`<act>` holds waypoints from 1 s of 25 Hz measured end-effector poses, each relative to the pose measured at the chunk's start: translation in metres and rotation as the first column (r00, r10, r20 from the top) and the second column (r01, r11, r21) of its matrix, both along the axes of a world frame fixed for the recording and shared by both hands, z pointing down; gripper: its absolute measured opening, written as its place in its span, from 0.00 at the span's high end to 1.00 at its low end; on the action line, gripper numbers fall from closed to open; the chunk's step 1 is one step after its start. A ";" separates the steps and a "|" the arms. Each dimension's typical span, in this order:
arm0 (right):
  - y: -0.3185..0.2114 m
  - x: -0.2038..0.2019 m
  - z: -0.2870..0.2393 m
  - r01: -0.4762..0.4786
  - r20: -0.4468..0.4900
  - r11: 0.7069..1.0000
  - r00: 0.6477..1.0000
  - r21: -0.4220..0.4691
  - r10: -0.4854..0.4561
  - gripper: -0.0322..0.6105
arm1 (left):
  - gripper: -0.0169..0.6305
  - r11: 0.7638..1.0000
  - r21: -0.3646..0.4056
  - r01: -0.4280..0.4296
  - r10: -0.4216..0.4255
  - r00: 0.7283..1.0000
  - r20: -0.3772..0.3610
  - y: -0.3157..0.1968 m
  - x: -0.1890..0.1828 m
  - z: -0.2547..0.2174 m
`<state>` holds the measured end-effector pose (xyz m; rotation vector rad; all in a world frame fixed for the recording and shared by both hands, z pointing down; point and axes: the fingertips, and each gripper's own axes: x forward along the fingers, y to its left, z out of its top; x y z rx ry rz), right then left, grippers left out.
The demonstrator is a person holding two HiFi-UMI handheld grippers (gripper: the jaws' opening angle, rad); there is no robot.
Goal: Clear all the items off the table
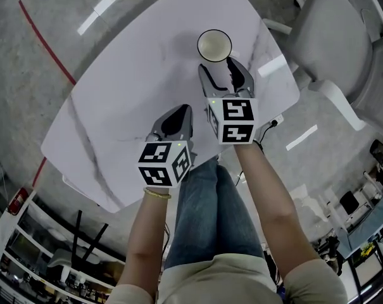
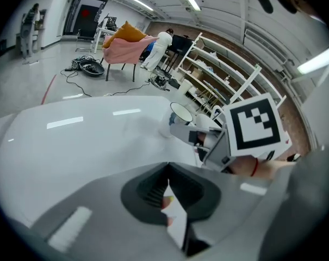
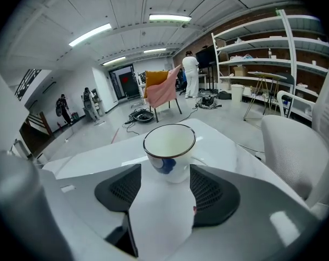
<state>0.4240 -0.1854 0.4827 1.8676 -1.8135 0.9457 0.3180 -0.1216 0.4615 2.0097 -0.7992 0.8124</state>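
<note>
A white cup (image 1: pixel 214 45) with a dark rim and a blue mark stands upright near the far edge of the white marble table (image 1: pixel 134 75). My right gripper (image 1: pixel 223 71) is open just short of it, one jaw to each side. In the right gripper view the cup (image 3: pixel 169 151) sits at the jaw tips of the right gripper (image 3: pixel 164 174), and the pads stand clear of its wall. My left gripper (image 1: pixel 175 116) rests shut over the table's near edge, holding nothing. In the left gripper view the left gripper (image 2: pixel 165 185) shows closed jaws, and the cup (image 2: pixel 179 115) shows beyond the right gripper's marker cube.
A white office chair (image 1: pixel 343 37) stands to the right of the table, close to the cup's corner. A red line (image 1: pixel 49 43) runs across the grey floor at the left. Far off are a chair draped in pink cloth (image 3: pixel 161 91), shelving (image 3: pixel 273 58) and several people.
</note>
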 end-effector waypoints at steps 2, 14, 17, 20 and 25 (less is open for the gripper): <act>-0.003 -0.001 0.004 -0.004 -0.002 1.000 1.000 0.003 0.004 0.51 | 0.96 1.000 -0.010 0.009 -0.009 1.000 0.000 -0.001 -0.002 0.003; -0.025 0.005 0.017 -0.092 -0.026 0.992 0.995 0.088 0.094 0.41 | 0.96 0.999 -0.035 0.010 -0.009 1.000 0.017 -0.004 -0.013 0.020; -0.031 0.009 0.018 -0.101 -0.023 0.989 0.994 0.107 0.104 0.37 | 0.96 0.999 -0.046 0.006 -0.005 1.000 0.023 -0.001 -0.016 0.024; -0.039 0.015 0.021 -0.110 -0.035 0.988 0.993 0.113 0.114 0.36 | 0.96 0.998 -0.060 0.001 0.001 1.000 0.027 0.001 -0.019 0.028; -0.046 0.017 0.023 -0.098 -0.064 0.987 0.992 0.127 0.107 0.36 | 0.96 0.997 -0.071 -0.007 0.008 1.000 0.027 0.001 -0.023 0.032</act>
